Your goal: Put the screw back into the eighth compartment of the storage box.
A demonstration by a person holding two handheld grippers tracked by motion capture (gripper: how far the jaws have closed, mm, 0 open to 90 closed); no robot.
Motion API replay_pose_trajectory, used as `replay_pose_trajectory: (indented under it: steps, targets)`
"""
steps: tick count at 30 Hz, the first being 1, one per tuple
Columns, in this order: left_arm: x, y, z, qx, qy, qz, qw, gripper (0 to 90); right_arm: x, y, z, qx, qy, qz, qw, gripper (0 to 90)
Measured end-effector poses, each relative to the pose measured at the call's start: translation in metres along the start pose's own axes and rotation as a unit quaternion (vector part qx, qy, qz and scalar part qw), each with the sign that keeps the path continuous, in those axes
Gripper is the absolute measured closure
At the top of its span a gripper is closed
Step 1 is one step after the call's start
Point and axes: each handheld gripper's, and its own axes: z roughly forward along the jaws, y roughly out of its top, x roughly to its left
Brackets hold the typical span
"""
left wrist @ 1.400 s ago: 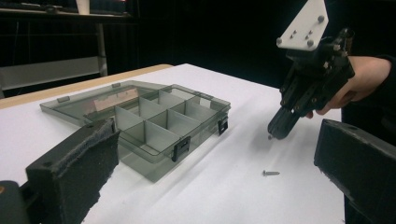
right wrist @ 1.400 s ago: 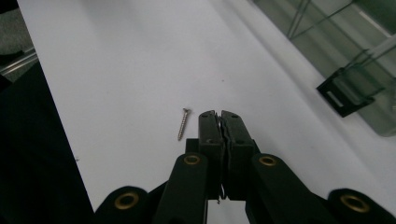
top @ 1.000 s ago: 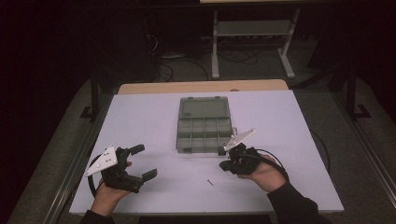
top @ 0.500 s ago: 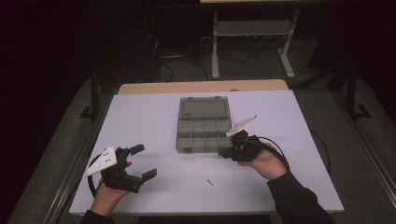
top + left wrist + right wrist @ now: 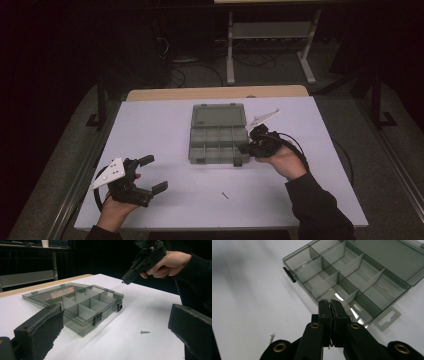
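The right claw (image 5: pixel 329 305) hangs clenched above the near corner compartment of the open grey translucent plastic organiser box (image 5: pixel 218 134), apparently pinching a small screw. Released off-centre, it could bounce outside. The left claw (image 5: pixel 148 174) rests spread wide; another small metal screw (image 5: pixel 144 332) lies on the white desk (image 5: pixel 150 125).

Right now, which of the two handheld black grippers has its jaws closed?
The right gripper, held over the grey plastic compartment box, has its jaws pressed together. The left gripper, near the table's front left, gapes wide open.
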Motion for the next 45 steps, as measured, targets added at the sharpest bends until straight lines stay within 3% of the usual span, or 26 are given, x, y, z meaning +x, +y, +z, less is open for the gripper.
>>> replay_pose_trajectory:
  steps: [11,20,39,40,41,43,45]
  targets:
    - [0.000,0.000,0.000,0.001,-0.001,0.001,1.0000,0.0,-0.020,0.004,0.021,0.012,-0.020,0.031,0.9992,87.6]
    - [0.000,0.000,0.000,0.000,-0.001,0.001,1.0000,0.0,-0.028,0.003,0.036,0.028,-0.035,0.031,0.9985,87.5]
    - [0.000,0.000,0.000,0.004,-0.001,0.002,1.0000,0.0,-0.033,-0.003,0.053,0.057,-0.037,0.027,0.9973,86.6]
    - [0.000,0.000,0.000,0.004,-0.001,0.003,1.0000,0.0,-0.033,-0.003,0.053,0.055,-0.037,0.025,0.9975,85.5]
    - [0.000,0.000,0.000,0.004,0.000,0.002,1.0000,0.0,-0.033,-0.003,0.051,0.049,-0.035,0.027,0.9978,77.6]
    - [0.001,0.000,0.000,0.001,0.000,0.001,1.0000,0.0,-0.031,-0.002,0.046,0.035,-0.030,0.030,0.9985,70.2]
    - [0.001,0.000,0.000,0.003,0.000,0.001,1.0000,0.0,-0.027,0.000,0.041,0.019,-0.026,0.028,0.9991,55.4]
